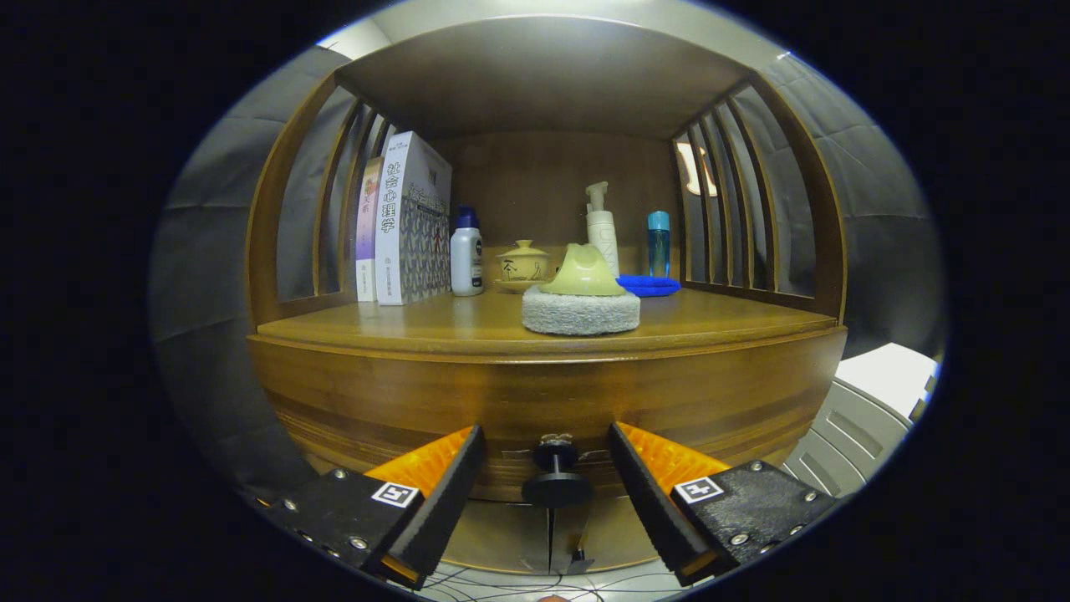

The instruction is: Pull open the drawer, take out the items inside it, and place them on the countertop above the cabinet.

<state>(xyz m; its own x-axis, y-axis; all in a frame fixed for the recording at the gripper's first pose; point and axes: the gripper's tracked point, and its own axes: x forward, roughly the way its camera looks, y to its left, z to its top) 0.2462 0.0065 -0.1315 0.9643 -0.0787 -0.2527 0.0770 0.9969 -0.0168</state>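
Note:
A wooden cabinet stands ahead with its drawer front (543, 401) closed. A small dark round knob (557, 481) sticks out of the drawer front. My gripper (547, 447) is open, and the knob sits between its two fingers without either touching it. Above the drawer is the wooden countertop (401, 322). On it, near the front edge, lies a round grey scrubbing pad with a pale green handle (582, 294). The drawer's inside is hidden.
At the back of the countertop stand books (405, 221), a white bottle with a blue cap (466, 255), a lidded yellow cup (523, 263), a pump bottle (601, 230), a blue bottle (658, 242) and a blue dish (648, 286). Slatted side walls flank the shelf. A white chair (861, 418) is to the right.

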